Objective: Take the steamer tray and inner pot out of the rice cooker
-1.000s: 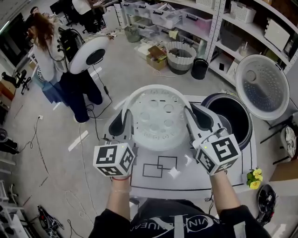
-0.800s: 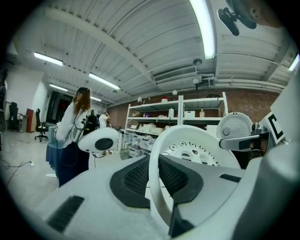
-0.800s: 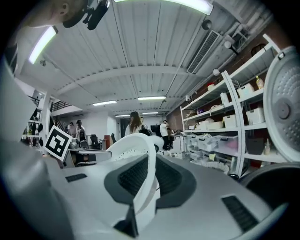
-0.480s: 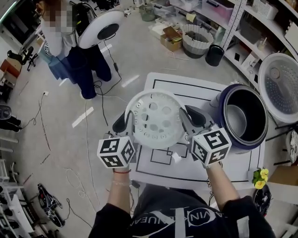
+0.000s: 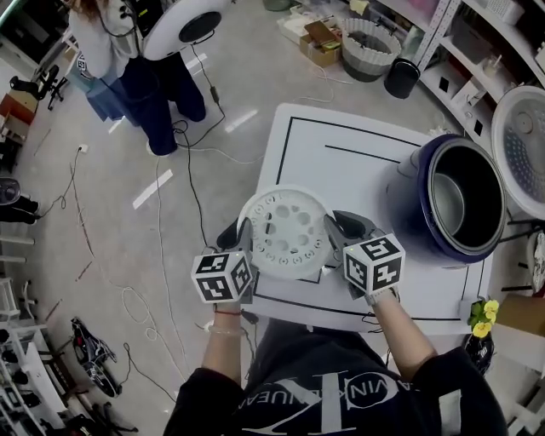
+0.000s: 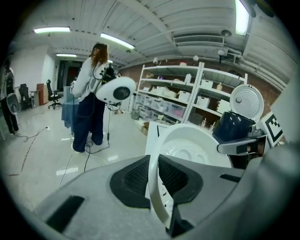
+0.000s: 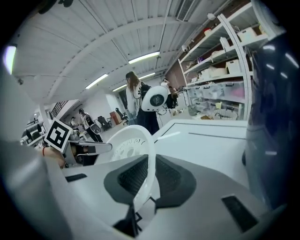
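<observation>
A white round steamer tray (image 5: 285, 230) with holes hangs just above the front of the white table (image 5: 341, 153), held by its rim from both sides. My left gripper (image 5: 238, 237) is shut on its left rim and my right gripper (image 5: 334, 228) on its right rim. In the left gripper view the tray rim (image 6: 157, 187) is pinched between the black pads; the right gripper view shows the same on the other rim (image 7: 145, 173). The dark blue rice cooker (image 5: 409, 209) stands to the right with its lid up and the inner pot (image 5: 456, 200) inside.
The cooker's open lid (image 5: 526, 136) leans off the table's right side. Yellow flowers (image 5: 482, 315) sit at the table's right corner. A person (image 5: 128, 60) and a white round device (image 5: 183, 21) stand at the back left, cables lie on the floor, shelves line the right.
Both grippers have come down and toward me with the steamer tray, from high beside the cooker to low over the table's front. The grip on the rim is unchanged.
</observation>
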A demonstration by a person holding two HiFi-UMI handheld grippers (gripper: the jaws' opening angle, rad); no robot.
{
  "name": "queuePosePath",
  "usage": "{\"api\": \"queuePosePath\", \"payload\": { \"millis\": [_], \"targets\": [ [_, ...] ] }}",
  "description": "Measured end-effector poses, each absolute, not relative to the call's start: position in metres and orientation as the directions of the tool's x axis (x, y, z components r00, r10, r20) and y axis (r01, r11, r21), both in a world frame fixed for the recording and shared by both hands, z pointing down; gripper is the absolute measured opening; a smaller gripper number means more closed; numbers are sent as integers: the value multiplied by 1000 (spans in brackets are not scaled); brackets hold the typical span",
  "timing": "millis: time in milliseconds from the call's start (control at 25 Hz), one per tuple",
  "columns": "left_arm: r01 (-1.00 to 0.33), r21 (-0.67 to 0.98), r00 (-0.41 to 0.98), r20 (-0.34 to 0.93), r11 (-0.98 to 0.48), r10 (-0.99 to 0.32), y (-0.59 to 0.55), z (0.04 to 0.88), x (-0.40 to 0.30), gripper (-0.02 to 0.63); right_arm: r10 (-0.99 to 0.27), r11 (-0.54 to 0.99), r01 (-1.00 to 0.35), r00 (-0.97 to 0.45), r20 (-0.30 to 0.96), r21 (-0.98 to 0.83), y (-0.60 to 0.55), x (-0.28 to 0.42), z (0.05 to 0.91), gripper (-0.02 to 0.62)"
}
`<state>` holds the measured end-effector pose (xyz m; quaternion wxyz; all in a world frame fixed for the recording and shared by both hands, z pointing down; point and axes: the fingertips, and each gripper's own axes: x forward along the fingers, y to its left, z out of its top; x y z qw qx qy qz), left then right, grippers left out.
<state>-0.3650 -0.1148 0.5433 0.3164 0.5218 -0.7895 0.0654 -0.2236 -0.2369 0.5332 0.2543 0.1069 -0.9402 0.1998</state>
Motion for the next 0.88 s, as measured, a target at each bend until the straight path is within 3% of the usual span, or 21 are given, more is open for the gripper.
{"api": "queuePosePath", "payload": {
  "millis": [440, 880],
  "targets": [
    [-894, 177, -174, 709, 411, -684, -83, 580, -342, 49, 27, 838, -314, -793, 609, -446, -200, -198, 579, 48],
    [-926, 49, -213, 752, 375, -624, -80, 596, -344, 49, 8, 857, -318, -779, 627, -406, -197, -200, 589, 67]
  ]
}}
